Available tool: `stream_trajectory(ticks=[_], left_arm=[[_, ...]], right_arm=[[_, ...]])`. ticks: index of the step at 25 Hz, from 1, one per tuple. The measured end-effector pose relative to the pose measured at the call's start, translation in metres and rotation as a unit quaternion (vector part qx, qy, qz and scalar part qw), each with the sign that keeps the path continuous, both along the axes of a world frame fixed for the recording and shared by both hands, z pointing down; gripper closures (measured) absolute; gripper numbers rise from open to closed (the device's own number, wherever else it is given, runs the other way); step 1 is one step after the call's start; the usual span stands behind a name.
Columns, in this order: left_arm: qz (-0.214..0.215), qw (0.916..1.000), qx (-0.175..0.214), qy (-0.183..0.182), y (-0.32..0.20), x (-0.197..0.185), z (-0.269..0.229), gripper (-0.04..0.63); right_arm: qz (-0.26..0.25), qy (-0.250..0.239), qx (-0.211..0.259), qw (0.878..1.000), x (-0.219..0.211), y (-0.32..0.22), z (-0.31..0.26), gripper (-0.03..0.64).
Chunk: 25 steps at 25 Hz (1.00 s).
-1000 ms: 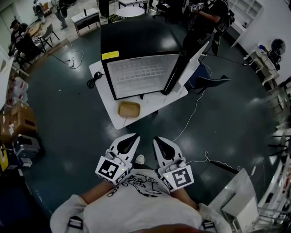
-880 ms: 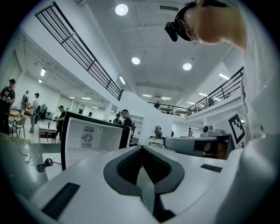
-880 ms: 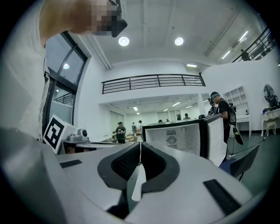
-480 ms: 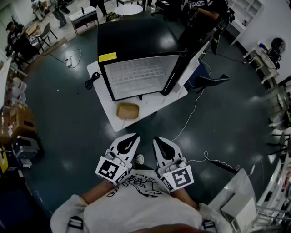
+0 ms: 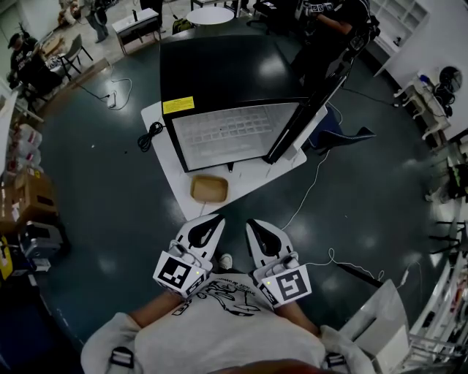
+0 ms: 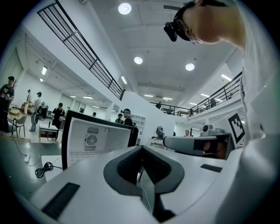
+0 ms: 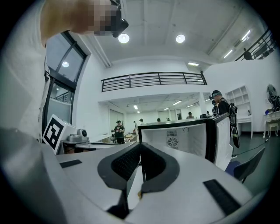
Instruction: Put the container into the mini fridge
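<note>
- So, far L at 9 o'clock in the head view: cardboard boxes (image 5: pixel 29 193) stacked by the floor edge; no print readable.
- Black cable (image 5: pixel 150 135) coiled on the white table (image 5: pixel 252 166), at 9 o'clock of the mini fridge (image 5: pixel 227 69).
- Yellow label (image 5: pixel 178 105) on the fridge's black top, front L corner; writing too small to read.
- Fridge is open, white inside w/ a wire shelf (image 5: pixel 227 131); both gripper views show a round fan grille on the back wall.
- Container (image 5: pixel 209 188): tan, shallow, on the table just in front of the fridge's L half, outside it, at 12 o'clock of the grippers and apart from both.
- Left gripper (image 5: pixel 216 219): fingers together, nothing between them, held close to the body; its cube (image 5: pixel 175 272) shows a black-white square marker.
- White T-shirt (image 5: pixel 234 296) w/ a black graphic, not legible.
- Right gripper (image 5: pixel 251 223): fingers closed, empty, beside the L one, marker cube (image 5: pixel 291 283) behind.
- Fridge door (image 5: pixel 303 117) swung out toward 1 o'clock, edge-on.
- White cord (image 5: pixel 311 182) trails over the dark floor from the table toward 5 o'clock.
- Person in black (image 5: pixel 333 18) stands behind the door at 1 o'clock.
- Nothing lies between the grippers and the container.
</note>
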<state>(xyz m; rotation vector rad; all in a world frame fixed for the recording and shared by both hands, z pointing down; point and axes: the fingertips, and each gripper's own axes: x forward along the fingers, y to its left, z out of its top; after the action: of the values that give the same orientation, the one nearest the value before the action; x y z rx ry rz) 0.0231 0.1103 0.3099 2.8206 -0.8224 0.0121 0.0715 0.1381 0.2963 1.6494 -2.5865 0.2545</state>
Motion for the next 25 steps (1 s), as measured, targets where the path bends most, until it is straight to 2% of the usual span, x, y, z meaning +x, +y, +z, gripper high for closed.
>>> stream_trajectory(ticks=[16,25], left_arm=[[-0.010,0.9999,0.008,0.002,-0.107,-0.030,-0.002,0.581],[-0.010,0.9999,0.011,0.004,-0.144,-0.046,-0.001,0.581]], right_arm=[[-0.015,0.003,0.010,1.000,-0.032,-0.111,-0.004,0.588],[-0.017,0.005,0.015,1.000,-0.049,-0.148,-0.003,0.588]])
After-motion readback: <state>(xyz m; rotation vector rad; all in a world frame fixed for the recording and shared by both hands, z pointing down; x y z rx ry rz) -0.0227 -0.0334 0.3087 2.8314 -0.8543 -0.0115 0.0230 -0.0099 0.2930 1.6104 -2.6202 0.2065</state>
